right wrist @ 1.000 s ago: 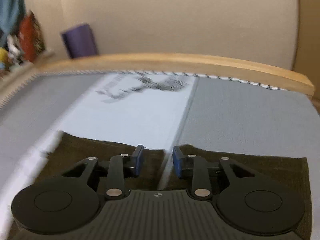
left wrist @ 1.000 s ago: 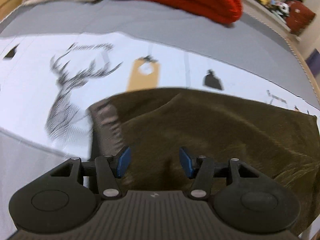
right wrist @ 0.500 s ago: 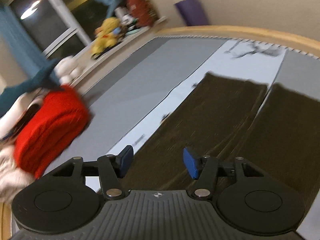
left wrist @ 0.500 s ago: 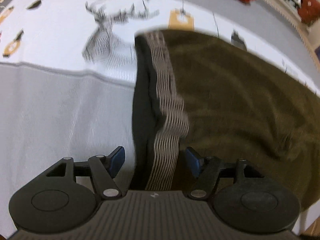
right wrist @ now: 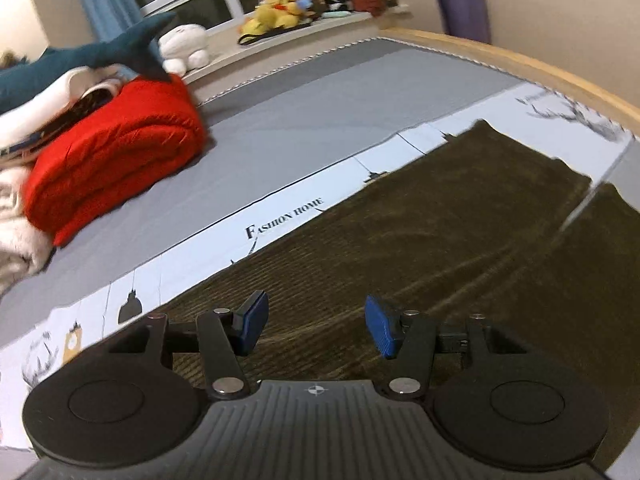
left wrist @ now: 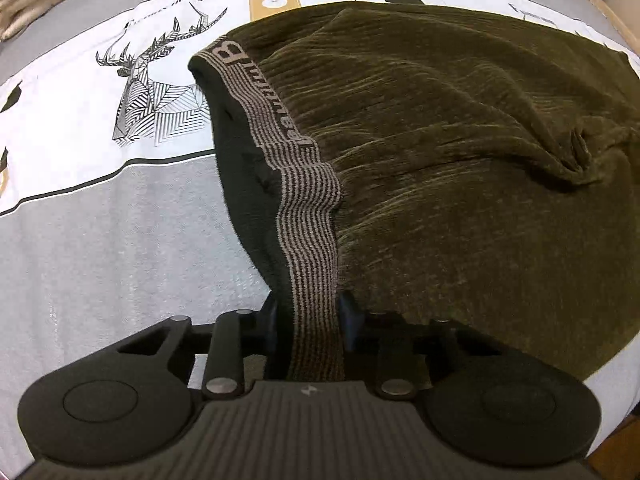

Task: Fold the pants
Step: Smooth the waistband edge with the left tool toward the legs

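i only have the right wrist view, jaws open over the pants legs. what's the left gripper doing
Observer: The left gripper is closing on the striped waistband of the pants.
Operator: waistband flat?
Observer: No, it is lifted, showing the dark lining.
Operator: what's left of it
Observer: A deer print on the sheet.
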`<state>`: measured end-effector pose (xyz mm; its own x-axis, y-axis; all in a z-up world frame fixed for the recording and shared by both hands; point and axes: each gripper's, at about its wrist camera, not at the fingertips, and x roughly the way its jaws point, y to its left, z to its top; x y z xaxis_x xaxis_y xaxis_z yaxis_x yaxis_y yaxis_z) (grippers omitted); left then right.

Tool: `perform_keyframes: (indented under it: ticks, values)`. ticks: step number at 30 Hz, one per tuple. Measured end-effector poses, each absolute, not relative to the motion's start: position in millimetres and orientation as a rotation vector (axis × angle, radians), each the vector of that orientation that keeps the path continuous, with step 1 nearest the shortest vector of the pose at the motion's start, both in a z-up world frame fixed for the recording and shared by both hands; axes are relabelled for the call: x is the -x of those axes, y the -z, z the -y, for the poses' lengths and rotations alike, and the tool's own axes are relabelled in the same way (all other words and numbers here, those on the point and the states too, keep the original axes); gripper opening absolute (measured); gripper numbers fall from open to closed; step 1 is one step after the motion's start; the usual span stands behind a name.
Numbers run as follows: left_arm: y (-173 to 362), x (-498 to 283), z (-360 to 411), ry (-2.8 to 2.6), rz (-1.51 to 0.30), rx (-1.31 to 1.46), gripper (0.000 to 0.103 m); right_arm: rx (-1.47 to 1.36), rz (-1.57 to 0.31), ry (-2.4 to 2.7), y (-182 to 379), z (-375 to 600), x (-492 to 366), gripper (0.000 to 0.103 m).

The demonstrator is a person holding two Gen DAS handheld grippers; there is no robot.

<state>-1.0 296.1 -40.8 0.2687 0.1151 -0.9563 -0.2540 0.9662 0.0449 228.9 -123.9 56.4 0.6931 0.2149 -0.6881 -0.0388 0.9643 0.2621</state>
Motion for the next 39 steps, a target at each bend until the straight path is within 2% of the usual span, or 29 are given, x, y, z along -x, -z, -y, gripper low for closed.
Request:
perform_keyframes:
  ticks: [4,6,8,10,14,17,18,21,23,30,32,33,35,36,37,39]
  values:
    - [40,10,-301,-0.258,-1.297,0.118,0.034,-0.21,-0.805,-0.166,-51,113,-221,0.056]
    - [35,5,-299,-0.29,-1.297,0.122,0.042,-0.195,-0.812,-0.178,-51,112,-220,0.056]
    - [18,0,-293,-0.329,-1.235,0.081,0.044,-0.18,-0.803,-0.181,-52,112,-220,0.056]
    - [-3,-5,-288,-0.348,-1.129,0.112,0.055,-0.176,-0.793,-0.173,-54,113,-220,0.056]
    - [-11,-17,-274,-0.255,-1.044,0.205,0.055,-0.187,-0.796,-0.169,-53,114,-217,0.056]
    - [32,-29,-272,-0.292,-1.241,0.171,0.05,-0.186,-0.799,-0.177,-53,113,-216,0.056]
    - [42,-29,-271,-0.299,-1.254,0.142,0.049,-0.187,-0.801,-0.179,-52,113,-216,0.056]
    - [24,-36,-268,-0.315,-1.206,0.178,0.05,-0.198,-0.808,-0.183,-51,112,-217,0.056]
    - [6,-37,-267,-0.311,-1.135,0.215,0.055,-0.207,-0.812,-0.184,-50,112,-219,0.056]
    - [-27,-68,-261,-0.368,-1.009,0.279,0.055,-0.207,-0.816,-0.204,-44,106,-225,0.057]
    - [-35,-73,-267,-0.39,-0.955,0.301,0.054,-0.202,-0.821,-0.208,-42,103,-228,0.057]
    - [-41,-75,-272,-0.409,-0.925,0.312,0.05,-0.202,-0.824,-0.21,-40,103,-230,0.057]
    - [-49,-76,-285,-0.445,-0.88,0.342,0.037,-0.209,-0.833,-0.203,-39,104,-233,0.057]
    - [-49,-77,-296,-0.461,-0.866,0.357,0.027,-0.223,-0.842,-0.2,-38,105,-236,0.057]
    - [-45,-83,-305,-0.484,-0.858,0.373,0.021,-0.244,-0.852,-0.201,-38,105,-238,0.057]
    - [-44,-87,-317,-0.511,-0.854,0.405,0.02,-0.271,-0.864,-0.207,-38,104,-241,0.057]
